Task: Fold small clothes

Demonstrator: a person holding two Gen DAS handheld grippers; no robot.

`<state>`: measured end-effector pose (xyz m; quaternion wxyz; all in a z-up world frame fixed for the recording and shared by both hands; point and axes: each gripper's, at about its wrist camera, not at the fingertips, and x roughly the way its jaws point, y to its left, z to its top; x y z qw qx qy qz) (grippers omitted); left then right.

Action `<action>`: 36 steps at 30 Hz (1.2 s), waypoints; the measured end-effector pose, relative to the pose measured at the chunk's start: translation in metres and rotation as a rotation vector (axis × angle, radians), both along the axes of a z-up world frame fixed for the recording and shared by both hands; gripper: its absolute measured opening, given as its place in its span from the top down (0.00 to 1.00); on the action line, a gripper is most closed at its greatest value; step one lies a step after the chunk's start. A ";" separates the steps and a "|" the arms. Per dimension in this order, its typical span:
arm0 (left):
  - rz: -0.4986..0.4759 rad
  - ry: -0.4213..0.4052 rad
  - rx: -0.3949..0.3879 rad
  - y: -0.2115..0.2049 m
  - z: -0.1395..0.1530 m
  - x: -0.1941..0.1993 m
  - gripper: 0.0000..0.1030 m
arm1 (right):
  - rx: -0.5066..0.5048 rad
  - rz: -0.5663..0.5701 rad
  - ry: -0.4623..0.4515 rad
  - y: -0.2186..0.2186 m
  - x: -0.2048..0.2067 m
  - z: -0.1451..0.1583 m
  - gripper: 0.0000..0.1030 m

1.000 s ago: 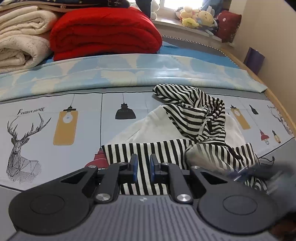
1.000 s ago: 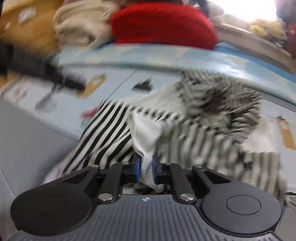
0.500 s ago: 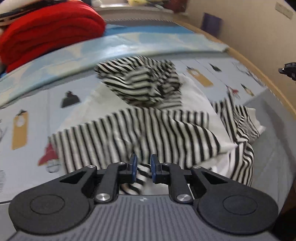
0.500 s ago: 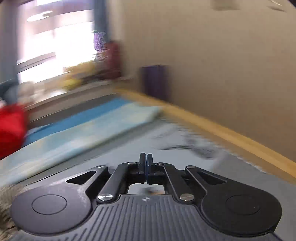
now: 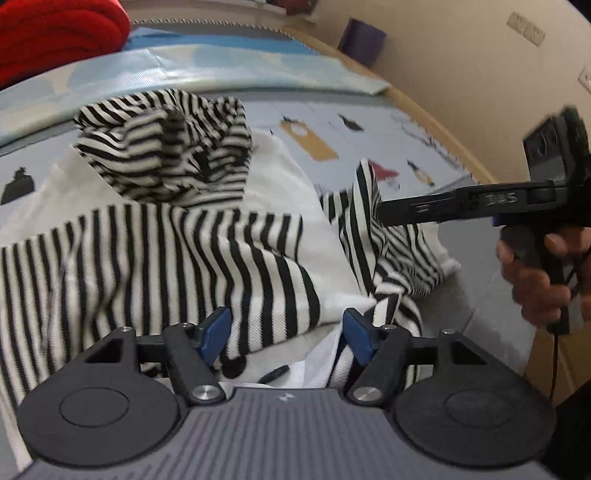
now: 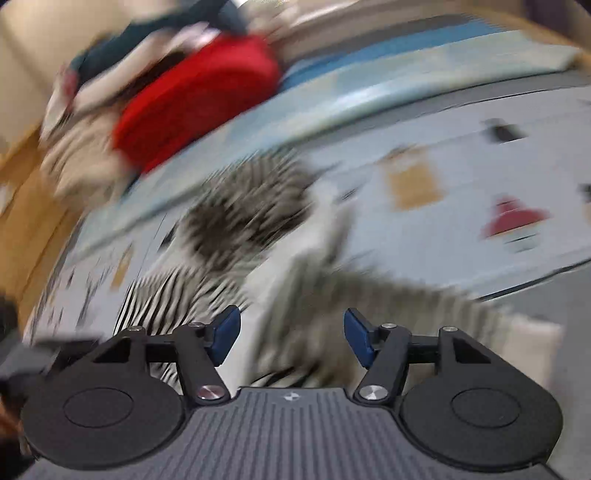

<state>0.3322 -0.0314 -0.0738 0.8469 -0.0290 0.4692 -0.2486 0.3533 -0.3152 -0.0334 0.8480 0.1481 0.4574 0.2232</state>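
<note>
Two grippers: both in view, each with blue pads on black fingers.
Writing: pale raised lettering runs along the side of the right gripper (image 5: 373, 218) in the left wrist view, too blurred to read; no other legible text.
Left gripper (image 5: 286, 336): tilted down over the near edge of the garment, jaws standing wide apart after just opening; striped cloth lies between and below the pads but neither pad presses on it.
Right gripper, own view (image 6: 291, 338): jaws spread wide, having just been opening; blurred striped fabric lies under the gap, not pinched.
Right gripper, seen from the left wrist: reaches in from the right edge, its body roughly level, its tip at a raised fold of striped cloth; whether it touches the fold I cannot tell.
Right hand (image 5: 539, 273): wrapped around the handle below the right gripper's body, fingers curled, a thin dark cord hanging beneath.
Striped top (image 5: 192, 251): black-and-white stripes with plain white panels, lying rumpled on the bed, its hood (image 5: 166, 147) bunched at the far side.
Bed sheet (image 5: 321, 122): pale grey-blue, printed with lamp and lantern shapes in mustard, red and black.
Red blanket (image 5: 55, 33): folded, at the far left of the bed.
Right wrist view: heavily motion-blurred, detail mostly lost.
</note>
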 end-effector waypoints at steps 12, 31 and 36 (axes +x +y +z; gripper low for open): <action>0.076 -0.009 -0.032 0.033 0.017 0.018 0.90 | -0.162 -0.175 0.055 0.033 0.021 -0.026 0.94; 1.215 -0.187 0.075 0.452 0.089 -0.031 0.99 | -0.429 -0.813 -0.076 -0.146 0.041 0.006 0.95; 1.139 -0.142 0.081 0.455 0.078 -0.022 0.98 | -0.477 -0.633 -0.096 -0.115 0.053 -0.020 0.93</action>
